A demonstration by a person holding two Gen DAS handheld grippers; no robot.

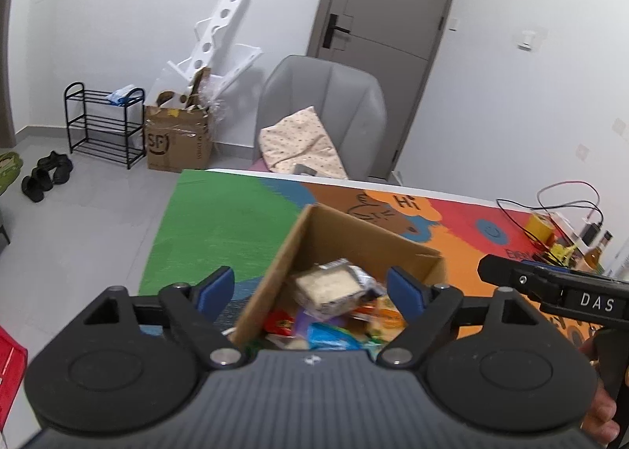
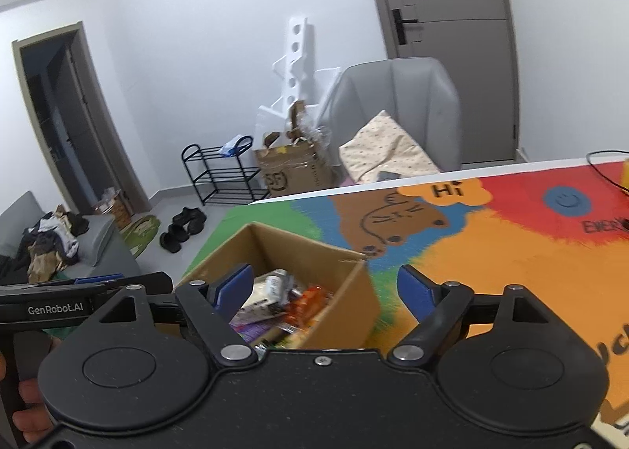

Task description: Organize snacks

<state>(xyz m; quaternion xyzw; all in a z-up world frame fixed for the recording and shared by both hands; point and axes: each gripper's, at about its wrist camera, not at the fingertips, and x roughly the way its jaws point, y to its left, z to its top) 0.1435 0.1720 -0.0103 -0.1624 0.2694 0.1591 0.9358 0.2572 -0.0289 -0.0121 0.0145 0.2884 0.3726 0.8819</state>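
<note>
Snacks lie heaped in the cardboard box on the colourful bench, both my left gripper and right gripper hovering over it with jaws spread and empty, so I'd keep them wide while clearing the rim.

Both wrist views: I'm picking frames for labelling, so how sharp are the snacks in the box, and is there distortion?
Left wrist view: snacks in the cardboard box look soft and smeared, though the open left gripper is crisp. Right wrist view: the snacks are also blurred, wrappers unreadable. Both views: fisheye bends the door and walls; lighting is even, without harsh glare.
</note>
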